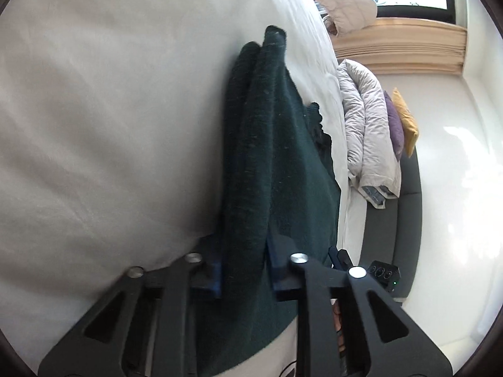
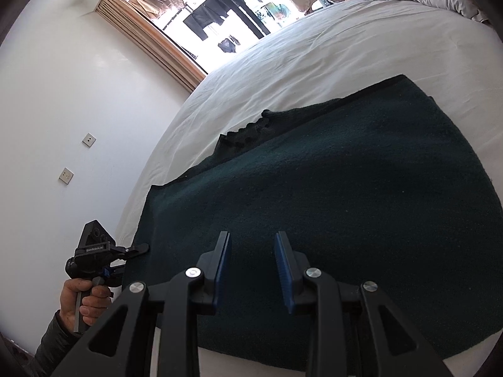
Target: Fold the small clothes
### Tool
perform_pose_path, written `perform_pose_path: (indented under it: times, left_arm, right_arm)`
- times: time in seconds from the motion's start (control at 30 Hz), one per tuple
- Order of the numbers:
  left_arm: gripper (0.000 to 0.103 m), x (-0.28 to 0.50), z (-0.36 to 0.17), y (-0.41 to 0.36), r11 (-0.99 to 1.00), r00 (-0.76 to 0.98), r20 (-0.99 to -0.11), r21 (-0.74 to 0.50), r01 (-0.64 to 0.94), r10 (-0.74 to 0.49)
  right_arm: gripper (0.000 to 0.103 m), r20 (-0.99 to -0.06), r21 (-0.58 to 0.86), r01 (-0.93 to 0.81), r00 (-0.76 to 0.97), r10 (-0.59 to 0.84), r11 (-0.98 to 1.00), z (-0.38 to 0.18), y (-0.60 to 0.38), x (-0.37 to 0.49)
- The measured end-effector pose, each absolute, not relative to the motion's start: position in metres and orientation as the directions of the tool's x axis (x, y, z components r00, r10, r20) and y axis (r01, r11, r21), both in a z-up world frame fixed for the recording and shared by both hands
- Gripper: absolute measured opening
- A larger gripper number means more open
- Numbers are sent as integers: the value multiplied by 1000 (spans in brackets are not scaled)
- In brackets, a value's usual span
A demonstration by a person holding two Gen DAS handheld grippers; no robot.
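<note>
Jaws of the left gripper pinch the dark green knitted garment's edge, right gripper spread empty above it.

Our fuzzy, matt dark-green knit garment on smooth white cotton bedsheet; glossy white wall.

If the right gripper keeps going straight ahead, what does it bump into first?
Most likely the dark green sweater lying flat on the white bed. The right gripper is open and angled down over it, with nothing between; exact depth is unclear.
</note>
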State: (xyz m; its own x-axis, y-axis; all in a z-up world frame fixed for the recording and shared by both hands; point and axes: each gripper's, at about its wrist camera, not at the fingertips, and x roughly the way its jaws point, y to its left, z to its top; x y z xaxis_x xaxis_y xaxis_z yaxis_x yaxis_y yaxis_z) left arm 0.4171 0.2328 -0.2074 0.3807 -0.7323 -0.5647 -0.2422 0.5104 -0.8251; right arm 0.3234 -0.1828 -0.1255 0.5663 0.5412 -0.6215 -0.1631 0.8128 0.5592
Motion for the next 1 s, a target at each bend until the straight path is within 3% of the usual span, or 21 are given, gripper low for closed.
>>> perform_pose_path:
  times: [0.4,0.43,0.5,0.57,1.0]
  left_arm:
    - [12,414,-206,230,486,471,-527,-846,-217,-707]
    - [12,413,-205,230,486,475,-527,-846,-217,-705]
    - [12,414,-203,228,493,482,-531,-843,-216,-697]
    - [12,413,-198,227,504,489,-535,-838,-208,-689]
    - [12,408,-117,187,604,520,-545,-794,-67,-658]
  right_arm:
    - [29,-700,523,-173,472,536,835,-134,-144,369]
    - [26,-710,532,-162,450,542,831,-139,-142,372]
    - [8,-730,517,-143,441,522,844,-146,-143,376]
    - [0,-737,521,-114,440,513,846,-153,-149,378]
    - [0,-675,585,-114,481,560,803,-176,-163,371]
